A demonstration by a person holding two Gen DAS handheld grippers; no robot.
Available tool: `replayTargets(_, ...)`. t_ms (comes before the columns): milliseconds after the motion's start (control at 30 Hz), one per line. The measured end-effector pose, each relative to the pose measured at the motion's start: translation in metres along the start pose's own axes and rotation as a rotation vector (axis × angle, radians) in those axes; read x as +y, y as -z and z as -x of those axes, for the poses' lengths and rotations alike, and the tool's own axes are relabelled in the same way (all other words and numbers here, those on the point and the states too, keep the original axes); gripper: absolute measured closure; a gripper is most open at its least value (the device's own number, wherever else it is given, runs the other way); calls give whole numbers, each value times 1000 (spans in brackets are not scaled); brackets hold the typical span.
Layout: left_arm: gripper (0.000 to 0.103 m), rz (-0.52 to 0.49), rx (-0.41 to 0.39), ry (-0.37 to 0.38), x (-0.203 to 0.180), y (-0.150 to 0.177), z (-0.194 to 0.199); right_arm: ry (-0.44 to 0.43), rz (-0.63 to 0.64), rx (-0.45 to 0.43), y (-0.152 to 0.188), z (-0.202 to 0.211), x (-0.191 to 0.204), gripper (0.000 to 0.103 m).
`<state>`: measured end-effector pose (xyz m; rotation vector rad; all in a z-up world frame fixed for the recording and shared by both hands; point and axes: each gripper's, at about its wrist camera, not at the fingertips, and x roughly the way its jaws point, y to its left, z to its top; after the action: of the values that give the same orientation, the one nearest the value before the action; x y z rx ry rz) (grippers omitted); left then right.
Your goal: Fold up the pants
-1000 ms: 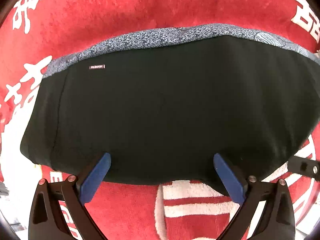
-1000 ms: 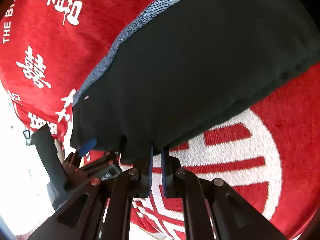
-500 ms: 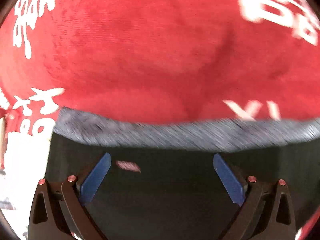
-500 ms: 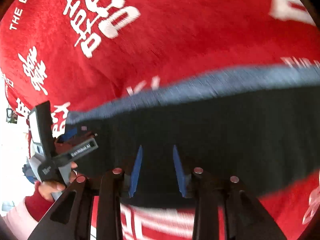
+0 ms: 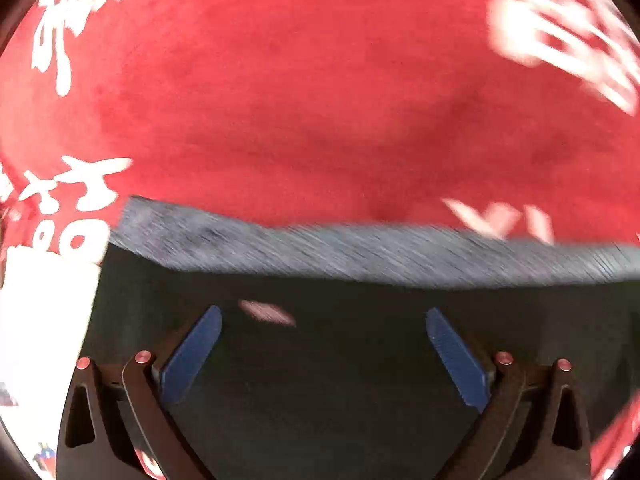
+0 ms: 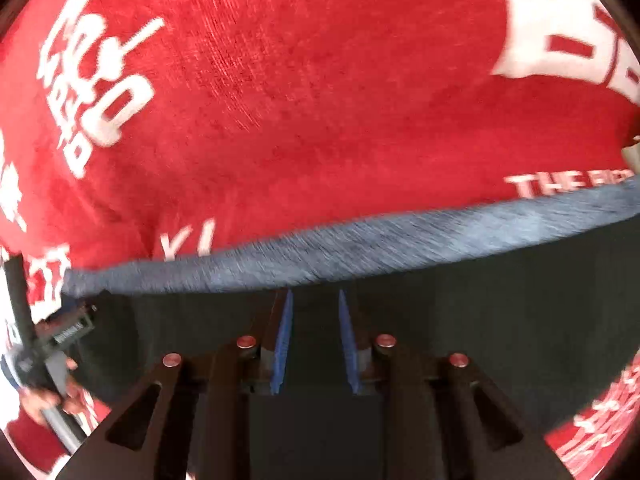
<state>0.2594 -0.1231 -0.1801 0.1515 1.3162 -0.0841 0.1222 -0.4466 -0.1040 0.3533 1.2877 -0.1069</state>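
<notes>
- A red cloth [image 5: 304, 92] with white lettering is spread under everything and fills the upper part of both wrist views; its lettering is smeared by motion blur, and only fragments can be read in the right wrist view.
- The pants [image 5: 340, 380], black, are laid flat on the red cloth and take up the lower part of both views; their near and side edges are cut off by the picture borders, so how they are folded cannot be told.
- A grey-blue patterned waistband [image 5: 360, 252] is seen along the far edge of the pants; its pattern is blurred into streaks in both views.
- The left gripper [image 5: 324, 320] is held over the black fabric with its blue pads set wide apart; nothing is gripped between them.
- The right gripper [image 6: 314, 312] is pointed down at the pants just short of the waistband; its jaws are closing, a narrow gap is left between the pads, and only flat fabric is seen in that gap, unpinched.
- A small pale label [image 5: 266, 312] on the pants is smeared beyond reading.
- At the left edge of the right wrist view, a hand [image 6: 48, 396] around a dark handle is only partly shown.
</notes>
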Motion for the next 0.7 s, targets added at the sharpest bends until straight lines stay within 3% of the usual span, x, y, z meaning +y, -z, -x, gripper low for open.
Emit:
replayTargets(167,0,-180,34,67,-71,53,10,77,45,48,51,1,-27,75)
replayTargets(200,0,-200,39,59,-81,65,9,55,40,16,62,3,-31,75)
replayTargets(267,0,-170,-29,20,-83,79,17,58,81,-37,78,9,-30,75)
replayTargets(367,0,-201,-23,7,-81,80,20,72,119,-64,87,12,-23,74)
replayTargets(500,0,-244,8,-13,-90,77,30,22,77,-55,86,10,-29,73)
replayTargets(700,0,-207,-22,65,-130,68,64,-84,24,1,72,21,-41,65)
